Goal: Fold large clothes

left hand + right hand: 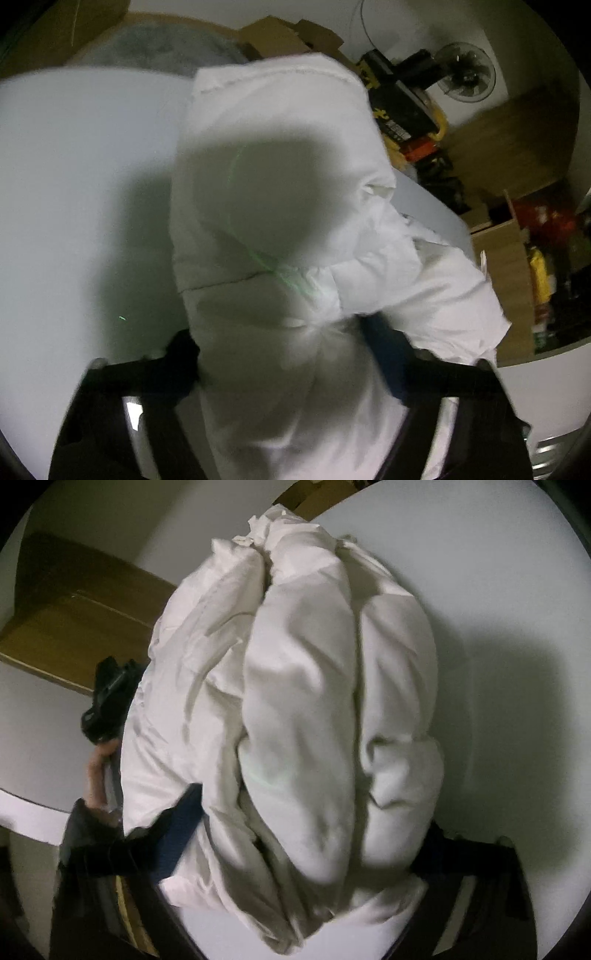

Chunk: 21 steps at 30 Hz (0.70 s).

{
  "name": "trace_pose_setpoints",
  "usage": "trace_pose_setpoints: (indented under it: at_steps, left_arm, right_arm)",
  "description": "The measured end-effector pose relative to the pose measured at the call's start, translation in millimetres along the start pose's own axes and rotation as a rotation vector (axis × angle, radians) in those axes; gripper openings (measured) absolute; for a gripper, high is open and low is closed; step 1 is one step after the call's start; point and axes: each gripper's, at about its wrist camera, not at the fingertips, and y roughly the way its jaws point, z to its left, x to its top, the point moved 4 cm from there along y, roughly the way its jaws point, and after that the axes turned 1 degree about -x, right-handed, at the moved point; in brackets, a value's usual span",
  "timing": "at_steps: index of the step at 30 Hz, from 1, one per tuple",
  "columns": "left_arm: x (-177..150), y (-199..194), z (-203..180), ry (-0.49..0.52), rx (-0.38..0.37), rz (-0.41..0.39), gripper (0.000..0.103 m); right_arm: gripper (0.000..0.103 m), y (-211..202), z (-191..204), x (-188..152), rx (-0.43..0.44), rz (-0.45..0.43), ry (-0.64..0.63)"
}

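Left wrist view first: the left gripper (280, 354) has its 2 dark fingers (173, 365) sitting either side of a thick fold of the white puffy garment (273, 177), and the fabric fills the whole gap between them, so it looks clamped onto the cloth at a medium width. The garment stretches away from the camera across the white table (74, 166), with a stitched hem at the far end and a bunched, crumpled bit off to the right. A dark shadow falls across the middle of it. Past the table edge there's clutter: cardboard boxes (288, 37), a dark fan (465, 72) and a black and yellow case (399, 107). The picture is a bit blurred.

Right wrist view: the right gripper (295, 849) is in the same sort of spot, 1 finger (173, 834) on each side of a fat bundle of the same white garment, which is gathered into 3 or so long puffy rolls running away from the camera. The cloth is packed tight between the fingers, so that one reads as gripping too, fairly wide. On the left edge you can see a hand (98, 771) on the other gripper, right up against the garment. Brown furniture (81, 620) sits behind.
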Motion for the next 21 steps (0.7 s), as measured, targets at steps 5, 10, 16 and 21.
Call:
trace_pose_setpoints:
  at_steps: [5, 10, 16, 21]
  left_arm:
    - [-10, -30, -30, 0.156, 0.093, -0.056, 0.029]
    - [-24, -81, -35, 0.183, 0.129, -0.108, 0.028]
    - [-71, -144, -20, 0.259, 0.204, -0.146, 0.028]
    - [-129, -157, 23, 0.247, 0.202, -0.106, 0.028]
  right_arm:
    - [0.039, -29, 18, -6, -0.013, -0.052, -0.020]
    - [0.031, -53, 57, -31, 0.038, -0.046, -0.068]
    - [0.031, -80, 99, -73, 0.096, -0.047, -0.184]
    - [0.031, -76, 85, -95, 0.107, 0.007, -0.182]
